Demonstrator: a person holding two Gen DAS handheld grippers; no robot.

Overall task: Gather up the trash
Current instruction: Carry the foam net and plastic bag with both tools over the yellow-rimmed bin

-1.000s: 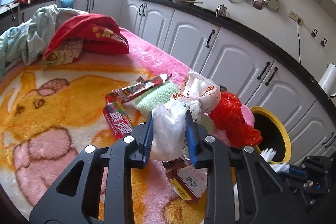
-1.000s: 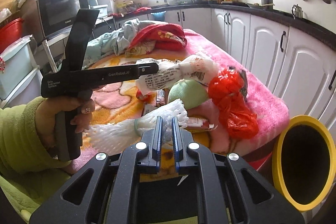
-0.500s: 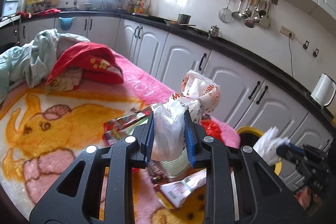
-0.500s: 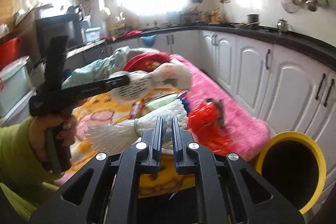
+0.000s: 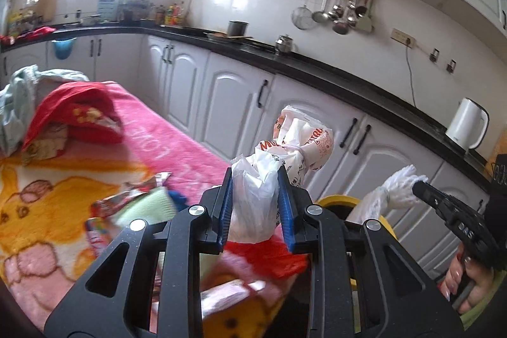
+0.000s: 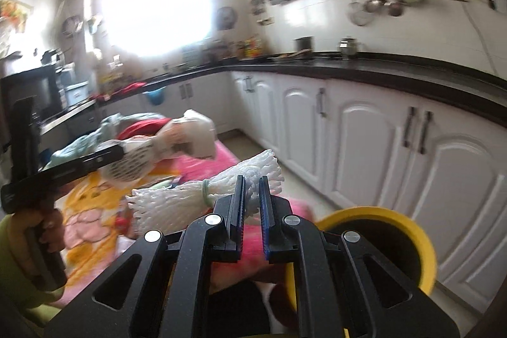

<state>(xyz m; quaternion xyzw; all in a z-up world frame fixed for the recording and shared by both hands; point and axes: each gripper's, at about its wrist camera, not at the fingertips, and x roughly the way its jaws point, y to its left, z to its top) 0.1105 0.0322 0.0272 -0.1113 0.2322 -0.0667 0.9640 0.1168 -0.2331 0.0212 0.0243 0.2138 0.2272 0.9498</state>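
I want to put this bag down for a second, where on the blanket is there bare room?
The yellow and pink cartoon stretch of the blanket, between the red cloth and the wrappers, looks bare. So does the pink strip along the cabinet side. The corner beneath the left claw holding the white bag is crowded with wrappers and red netting.

The blanket is pink with an orange-yellow cartoon print, and a red cloth with yellow spots lies on it. Above the blanket hang a white bag with orange lettering and a white foam net banded in pale green. Beside the blanket stands a bin with a yellow rim and black inside.
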